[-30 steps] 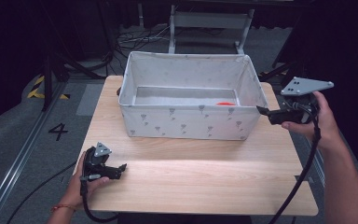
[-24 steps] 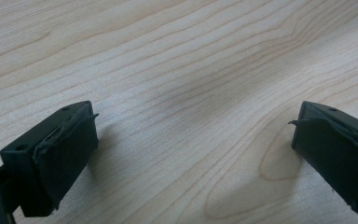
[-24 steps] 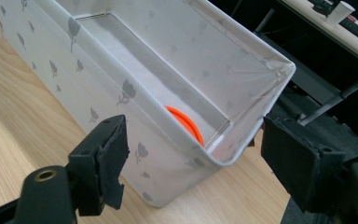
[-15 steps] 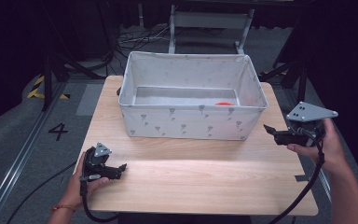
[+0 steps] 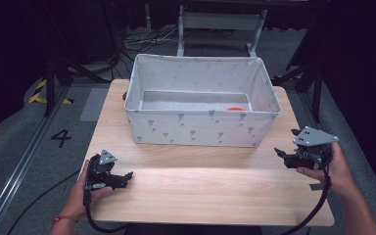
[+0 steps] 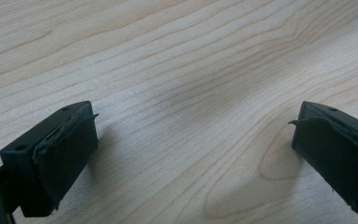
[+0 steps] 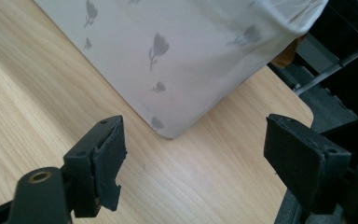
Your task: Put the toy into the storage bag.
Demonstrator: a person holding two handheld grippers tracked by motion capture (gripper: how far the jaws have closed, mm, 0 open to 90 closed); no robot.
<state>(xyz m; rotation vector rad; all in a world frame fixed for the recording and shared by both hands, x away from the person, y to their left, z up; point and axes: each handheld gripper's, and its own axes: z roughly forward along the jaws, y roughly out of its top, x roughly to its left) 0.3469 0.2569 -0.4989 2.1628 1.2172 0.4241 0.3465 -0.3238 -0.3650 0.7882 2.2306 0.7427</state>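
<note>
A white fabric box (image 5: 203, 129) with a grey tulip print stands at the back of the wooden table (image 5: 200, 196). A small orange-red thing (image 5: 235, 108) lies on its floor near the right wall. My right gripper (image 5: 286, 143) is held low over the table, right of the box's front right corner, open with nothing between its fingers. In the right gripper view that box corner (image 7: 177, 60) is just ahead of the wide-open right gripper (image 7: 191, 158). My left gripper (image 5: 127, 175) rests near the table's front left, also open and empty. The left gripper view has the left gripper (image 6: 193, 154) over bare wood.
Dark floor, cables and a metal stand (image 5: 220, 22) lie beyond the table's far edge. A grey floor with a painted 4 (image 5: 61, 138) is to the left. Bare wood lies between the two grippers along the table's front half.
My right gripper has come down from beside the box's right rim to low over the table, nearer the front right. The left gripper has stayed where it was.
</note>
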